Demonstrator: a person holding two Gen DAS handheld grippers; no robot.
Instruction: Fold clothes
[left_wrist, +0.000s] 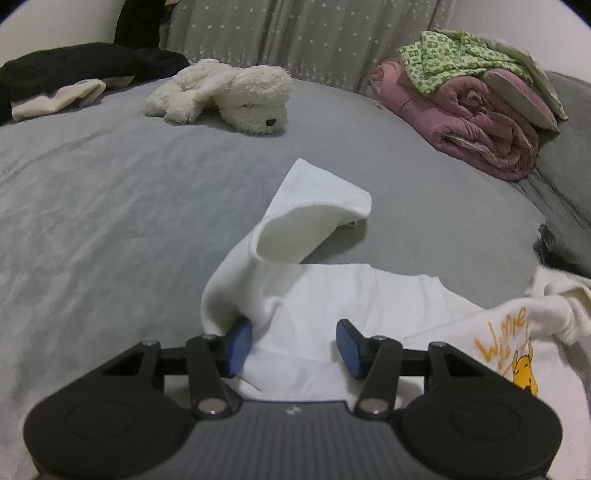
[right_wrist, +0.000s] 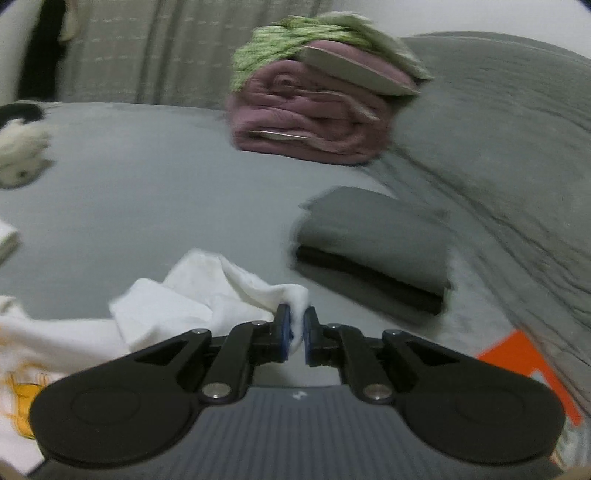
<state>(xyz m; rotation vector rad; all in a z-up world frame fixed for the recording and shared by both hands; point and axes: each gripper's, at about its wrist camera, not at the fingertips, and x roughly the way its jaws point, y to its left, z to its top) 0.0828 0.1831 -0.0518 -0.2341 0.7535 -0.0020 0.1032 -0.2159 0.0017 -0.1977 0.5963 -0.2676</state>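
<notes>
So the white shirt (left_wrist: 332, 295) is the thing to place everything by: it's lying crumpled on the grey bed (left_wrist: 110, 221), one sleeve (left_wrist: 306, 214) curled up and pointing away from the body, and the yellow cartoon print (left_wrist: 513, 350) bunched up on its right side. On the shirt's left edge the left gripper (left_wrist: 291, 347) has its jaws spread wide, sitting low over the fabric with a lifted fold draped against its left pad (left_wrist: 240, 343), so it isn't actually pinching anything. Main worry there: if the jaws close where they are, they'd likely bite a lumpy wad of several layers instead of one clean edge, and the fold comes out crooked. That floppy sleeve could also drag along and end up trapped inside. Over on the shirt's right side, the right gripper (right_wrist: 298, 332) has its jaws nearly shut on a small tuft of white cloth (right_wrist: 299, 299), only just at the tips. Thin grip like that could slip out if it gets pulled hard. Also, the right view is smeared with motion blur, so it looks like a fast move, which won't help. Just beyond the shirt on that side sits a folded grey stack (right_wrist: 373, 240), near enough that a swinging hem might clip it and knock it untidy.
</notes>
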